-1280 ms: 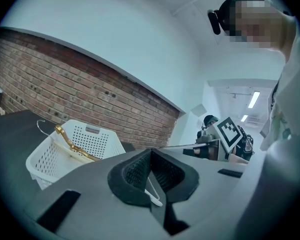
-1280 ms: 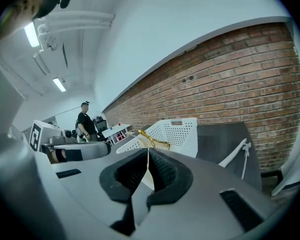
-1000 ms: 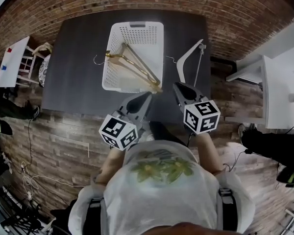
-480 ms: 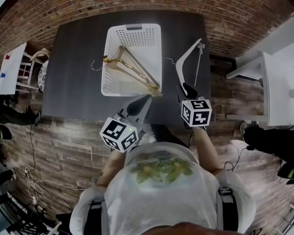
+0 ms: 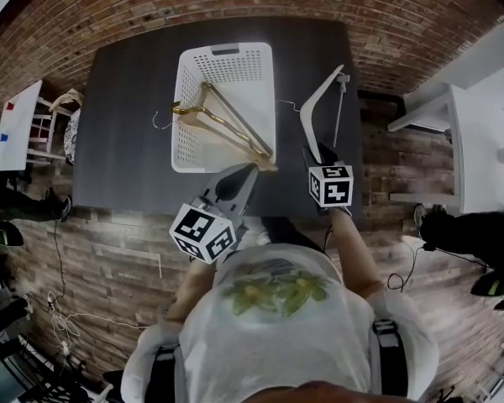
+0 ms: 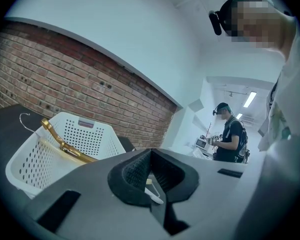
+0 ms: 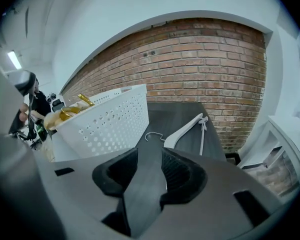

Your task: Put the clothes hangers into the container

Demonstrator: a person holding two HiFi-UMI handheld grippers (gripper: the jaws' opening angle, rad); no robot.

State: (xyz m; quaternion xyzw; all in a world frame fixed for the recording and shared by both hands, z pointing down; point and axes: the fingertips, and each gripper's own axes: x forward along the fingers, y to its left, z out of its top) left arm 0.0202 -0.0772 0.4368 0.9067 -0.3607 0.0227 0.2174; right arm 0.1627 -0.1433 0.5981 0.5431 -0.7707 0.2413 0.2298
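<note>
White perforated container, gold hanger, white hanger, dark grey table, red-brown brick wall
</note>
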